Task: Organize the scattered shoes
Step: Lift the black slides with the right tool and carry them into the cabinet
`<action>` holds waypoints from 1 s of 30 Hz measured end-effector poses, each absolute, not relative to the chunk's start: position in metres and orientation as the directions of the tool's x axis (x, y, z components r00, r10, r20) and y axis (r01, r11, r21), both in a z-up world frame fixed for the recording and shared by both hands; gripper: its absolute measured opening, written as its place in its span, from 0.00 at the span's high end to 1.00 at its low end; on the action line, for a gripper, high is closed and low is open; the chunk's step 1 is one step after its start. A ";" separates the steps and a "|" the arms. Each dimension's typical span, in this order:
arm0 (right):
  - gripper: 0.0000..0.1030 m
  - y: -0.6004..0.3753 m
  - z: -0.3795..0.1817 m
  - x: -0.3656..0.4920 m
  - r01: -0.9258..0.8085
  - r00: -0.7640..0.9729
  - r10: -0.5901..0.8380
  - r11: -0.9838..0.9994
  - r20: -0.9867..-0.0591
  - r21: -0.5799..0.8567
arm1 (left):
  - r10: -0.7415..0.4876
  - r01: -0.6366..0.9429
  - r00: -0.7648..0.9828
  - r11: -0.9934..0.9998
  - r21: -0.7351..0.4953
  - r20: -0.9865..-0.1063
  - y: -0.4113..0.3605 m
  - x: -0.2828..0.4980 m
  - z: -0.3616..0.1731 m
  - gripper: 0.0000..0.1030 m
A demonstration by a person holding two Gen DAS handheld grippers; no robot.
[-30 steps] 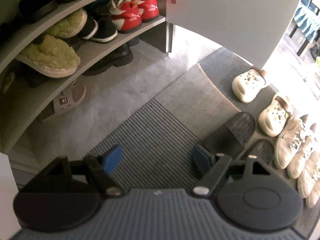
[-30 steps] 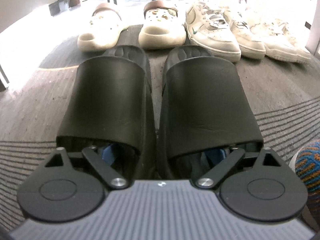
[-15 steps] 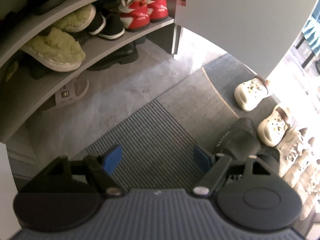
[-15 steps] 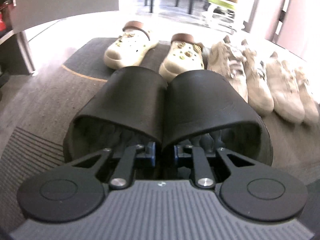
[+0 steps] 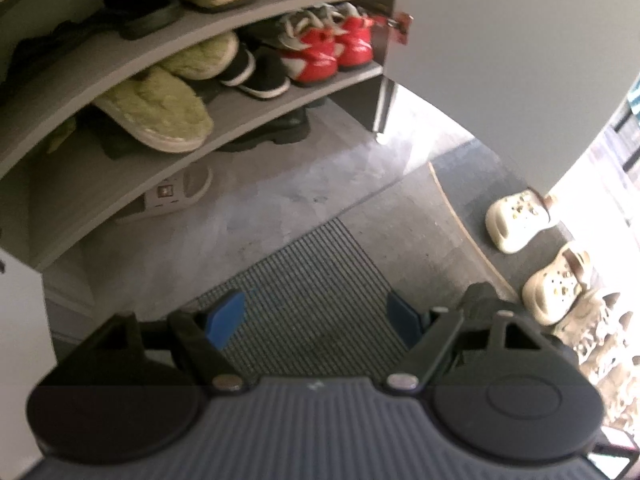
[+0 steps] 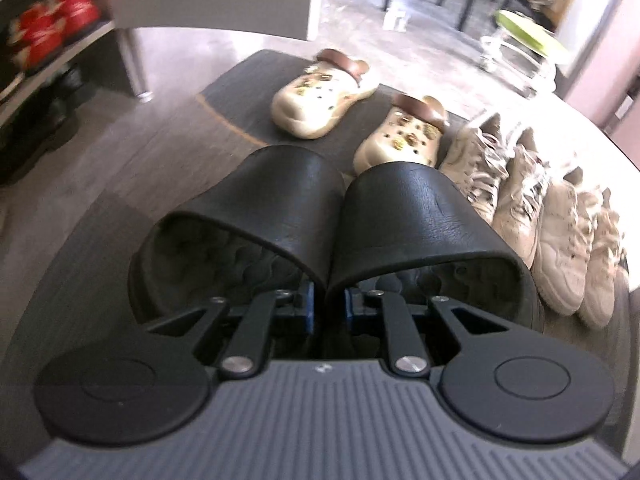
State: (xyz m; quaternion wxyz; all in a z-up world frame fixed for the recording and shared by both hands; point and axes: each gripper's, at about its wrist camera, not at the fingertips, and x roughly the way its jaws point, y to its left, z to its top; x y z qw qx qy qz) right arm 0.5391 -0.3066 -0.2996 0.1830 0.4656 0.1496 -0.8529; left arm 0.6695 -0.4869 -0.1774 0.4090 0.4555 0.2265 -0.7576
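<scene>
Black slides [image 6: 336,216], two, pinched in right gripper [image 6: 326,304]; left gripper [image 5: 316,316] wide, empty.

A dark mat [image 6: 240,92] is lying on the grey floor [image 5: 280,200], bearing two cream clogs [image 6: 320,98] and a row of white sneakers [image 6: 532,216]. Grey shelves [image 5: 280,100] are carrying fuzzy green slippers [image 5: 160,112], black shoes [image 5: 256,72] and red sneakers [image 5: 328,50]

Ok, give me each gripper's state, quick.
Left gripper: open, holding nothing.
Right gripper: shut on the black slides, pinching their two inner edges together.
</scene>
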 end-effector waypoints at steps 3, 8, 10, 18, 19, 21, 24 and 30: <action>0.83 -0.311 -0.275 0.541 0.541 -0.473 -0.221 -0.837 -0.853 -0.084 | -0.425 0.839 -0.240 -0.544 0.034 -0.873 -0.493 0.676 -0.157 0.22; 0.83 -0.330 -0.214 0.553 0.745 -0.418 -0.368 -0.661 -0.831 -0.082 | -0.475 0.869 -0.224 -0.493 0.047 -0.851 -0.506 0.696 -0.112 0.22; 0.83 -0.337 -0.193 0.556 0.796 -0.394 -0.416 -0.600 -0.819 -0.078 | -0.497 0.880 -0.215 -0.472 0.054 -0.841 -0.512 0.705 -0.095 0.22; 0.83 -0.380 -0.113 0.567 0.921 -0.281 -0.594 -0.388 -0.754 -0.038 | -0.582 0.932 -0.146 -0.352 0.086 -0.800 -0.529 0.740 -0.029 0.22; 0.83 -0.386 -0.101 0.567 0.933 -0.258 -0.620 -0.359 -0.741 -0.025 | -0.589 0.939 -0.137 -0.333 0.084 -0.797 -0.530 0.745 -0.022 0.22; 0.83 -0.395 -0.087 0.566 0.948 -0.230 -0.650 -0.319 -0.724 -0.015 | -0.601 0.944 -0.113 -0.313 0.103 -0.791 -0.526 0.752 -0.011 0.22; 0.83 -0.411 -0.052 0.560 0.974 -0.176 -0.703 -0.225 -0.689 -0.020 | -0.623 0.946 -0.078 -0.292 0.139 -0.778 -0.517 0.763 0.008 0.22; 0.83 -0.428 -0.003 0.543 0.992 -0.111 -0.757 -0.127 -0.644 -0.022 | -0.645 0.950 -0.038 -0.260 0.172 -0.763 -0.495 0.767 0.033 0.22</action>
